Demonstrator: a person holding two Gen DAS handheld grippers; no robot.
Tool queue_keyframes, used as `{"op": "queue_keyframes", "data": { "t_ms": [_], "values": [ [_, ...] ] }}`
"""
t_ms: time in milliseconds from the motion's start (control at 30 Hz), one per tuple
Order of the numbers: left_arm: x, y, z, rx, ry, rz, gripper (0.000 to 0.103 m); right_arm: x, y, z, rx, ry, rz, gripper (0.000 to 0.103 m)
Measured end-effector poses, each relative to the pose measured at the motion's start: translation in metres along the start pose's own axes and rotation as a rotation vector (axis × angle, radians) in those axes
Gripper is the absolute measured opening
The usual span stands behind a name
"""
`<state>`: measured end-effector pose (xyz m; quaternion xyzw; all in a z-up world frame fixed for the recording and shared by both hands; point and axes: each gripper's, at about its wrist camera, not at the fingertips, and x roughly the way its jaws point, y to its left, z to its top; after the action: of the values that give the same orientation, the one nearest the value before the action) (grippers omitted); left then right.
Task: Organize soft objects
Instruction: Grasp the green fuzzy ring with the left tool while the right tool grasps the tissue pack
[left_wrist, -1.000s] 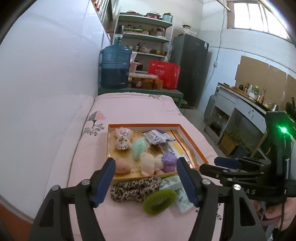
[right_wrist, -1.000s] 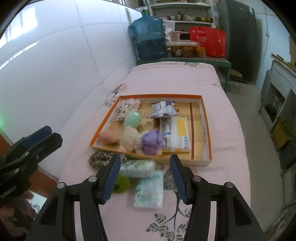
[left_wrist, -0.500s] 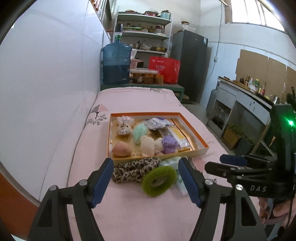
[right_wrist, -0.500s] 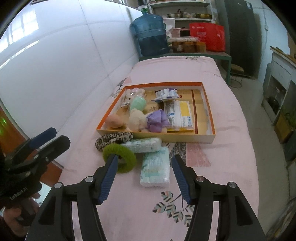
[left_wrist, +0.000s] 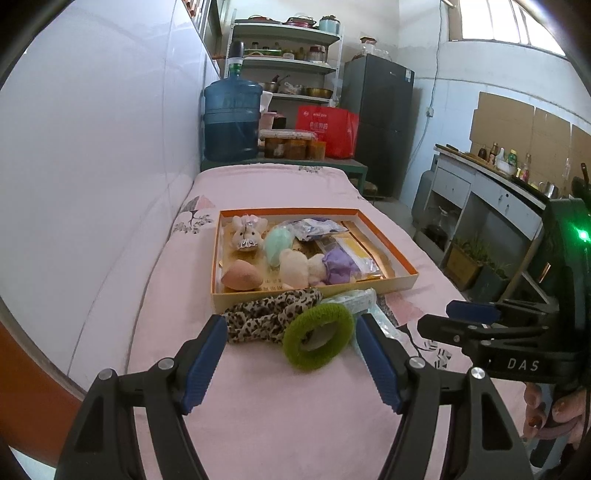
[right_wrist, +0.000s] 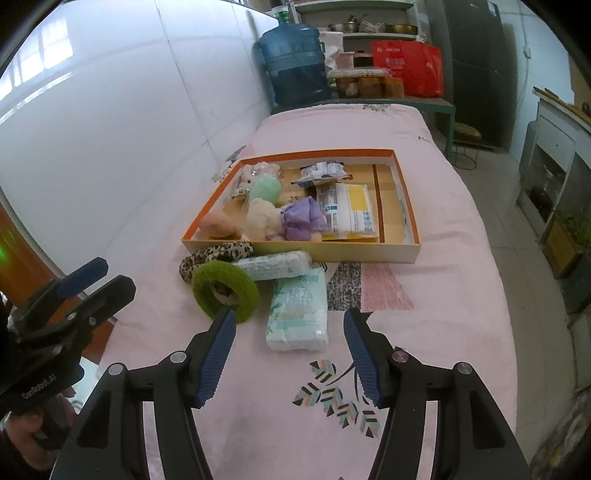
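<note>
On the pink bed, a green fuzzy scrunchie (left_wrist: 325, 314) (right_wrist: 221, 271) leans on a leopard-print scrunchie (left_wrist: 258, 321) (right_wrist: 218, 254). Two tissue packs (right_wrist: 299, 310) (right_wrist: 273, 264) lie beside them. Behind stands an orange-rimmed box (left_wrist: 314, 286) (right_wrist: 369, 253) holding a plush bunny (left_wrist: 245, 234), a mint toy (left_wrist: 279, 245), a pink sponge (left_wrist: 240, 277) and a cream bear in purple (left_wrist: 306, 269) (right_wrist: 266, 221). My left gripper (left_wrist: 289, 321) (right_wrist: 96, 280) hovers open just short of the scrunchies. My right gripper (right_wrist: 290, 314) (left_wrist: 469, 314) is open above the near tissue pack, touching nothing.
A white wall runs along the bed's left side. At the bed's far end stand a blue water bottle (left_wrist: 231, 118), jars and a red bag (left_wrist: 327, 129). A dark fridge (left_wrist: 376, 122) and a grey cabinet (left_wrist: 480, 199) line the right. Flat packets (right_wrist: 347, 212) fill the box's right half.
Both grippers have drawn back toward the near end of the bed, so the box and loose items look farther off. The right jaws stand a little wider.
</note>
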<state>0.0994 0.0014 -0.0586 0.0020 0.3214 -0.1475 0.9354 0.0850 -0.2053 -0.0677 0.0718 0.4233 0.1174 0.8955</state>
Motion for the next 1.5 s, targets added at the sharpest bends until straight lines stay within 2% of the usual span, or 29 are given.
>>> {"op": "queue_keyframes", "data": {
  "t_ms": [167, 500, 1067, 1100, 1133, 1267, 1500],
  "values": [
    [0.002, 0.001, -0.009, -0.002, -0.010, 0.001, 0.072, 0.004, 0.001, -0.005, -0.015, 0.000, -0.016, 0.062],
    [0.021, 0.003, -0.021, -0.002, 0.021, -0.023, 0.072, 0.026, -0.003, -0.009, -0.005, 0.026, -0.026, 0.062],
    [0.065, 0.010, -0.028, -0.003, 0.092, -0.035, 0.072, 0.096, -0.003, -0.004, -0.020, 0.104, -0.046, 0.062],
    [0.069, 0.009, -0.028, -0.001, 0.099, -0.036, 0.072, 0.098, -0.003, -0.004, -0.024, 0.105, -0.048, 0.054],
    [0.071, 0.009, -0.028, 0.000, 0.103, -0.036, 0.072, 0.101, -0.003, -0.004, -0.032, 0.108, -0.050, 0.050],
    [0.082, 0.010, -0.026, -0.014, 0.118, -0.036, 0.072, 0.105, -0.002, -0.006, -0.060, 0.109, -0.040, 0.047],
    [0.098, 0.012, -0.026, -0.053, 0.148, -0.044, 0.071, 0.102, -0.010, -0.009, -0.033, 0.104, -0.010, 0.047]
  ]
}}
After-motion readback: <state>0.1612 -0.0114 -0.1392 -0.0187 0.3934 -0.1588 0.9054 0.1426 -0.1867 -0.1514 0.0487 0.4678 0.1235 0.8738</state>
